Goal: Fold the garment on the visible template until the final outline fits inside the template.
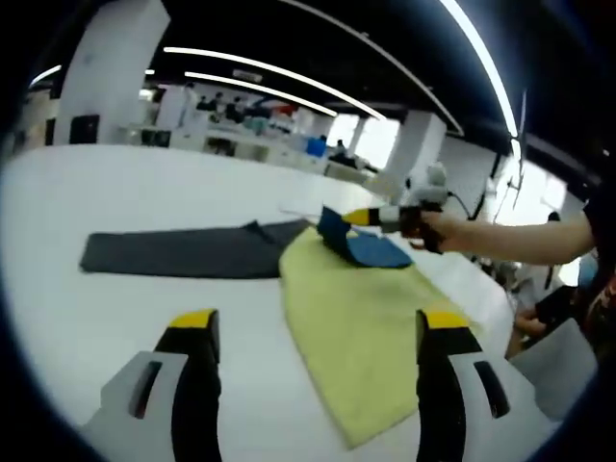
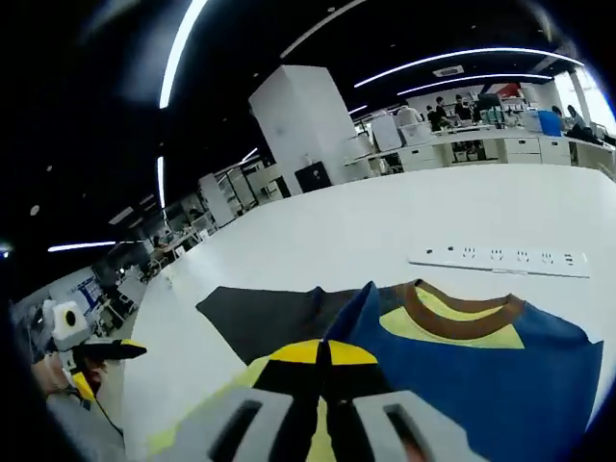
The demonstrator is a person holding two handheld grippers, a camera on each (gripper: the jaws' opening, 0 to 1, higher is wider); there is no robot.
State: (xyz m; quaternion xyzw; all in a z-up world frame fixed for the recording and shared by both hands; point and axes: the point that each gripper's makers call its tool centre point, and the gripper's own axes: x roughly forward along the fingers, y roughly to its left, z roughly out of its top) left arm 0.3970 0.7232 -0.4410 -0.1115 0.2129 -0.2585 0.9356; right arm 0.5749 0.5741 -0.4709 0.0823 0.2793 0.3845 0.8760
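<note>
- Hovering with jaws apart and empty: left gripper, low over the white table.
- Lying just ahead of those jaws: yellow template, long axis running away toward the far end.
- Resting on the template's far end: blue garment, brown collar facing the power strip.
- Pinching a garment edge with jaws together, clearly the nearer hand: right gripper, likely the one to carry the fold.
- Spreading beyond the template's side: dark cloth.
</note>
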